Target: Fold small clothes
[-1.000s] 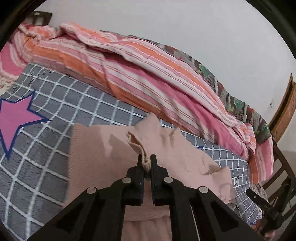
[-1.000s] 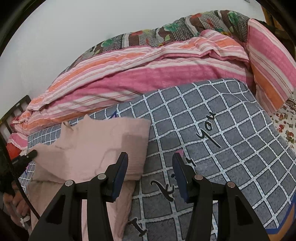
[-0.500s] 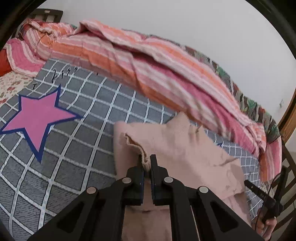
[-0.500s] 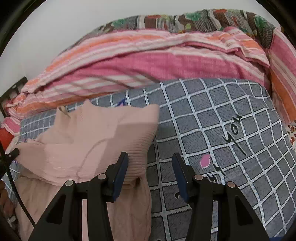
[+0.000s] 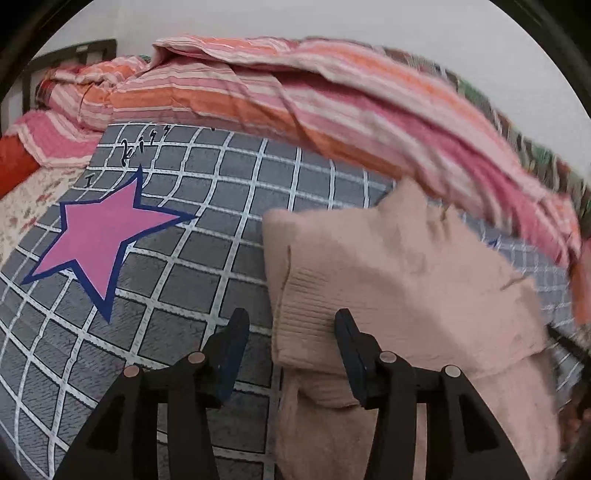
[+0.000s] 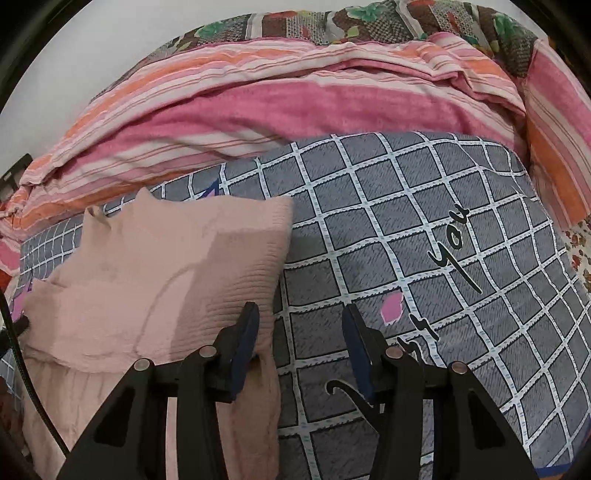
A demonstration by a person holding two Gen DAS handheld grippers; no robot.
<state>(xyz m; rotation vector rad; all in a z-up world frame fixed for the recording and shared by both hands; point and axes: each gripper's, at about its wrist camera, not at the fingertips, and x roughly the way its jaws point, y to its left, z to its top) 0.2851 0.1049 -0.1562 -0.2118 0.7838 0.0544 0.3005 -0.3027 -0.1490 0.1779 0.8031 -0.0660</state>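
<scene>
One pink ribbed knit garment [image 5: 399, 280], folded, frame right; grey checked blanket [image 5: 207, 266] bare at left. Left gripper [image 5: 291, 336] and right gripper [image 6: 300, 332]: fingers spread, holding nothing.

A plain white wall [image 5: 332, 22] fills the top of the frame; a dark wooden headboard [image 5: 55, 66] sits upper left.

Soft, even indoor light filled both views, bright and free of glare. Fisheye distortion bent the edges into dark corners, and the pink-and-orange striped quilt [image 5: 498, 173] blurred toward the left view's right side.
</scene>
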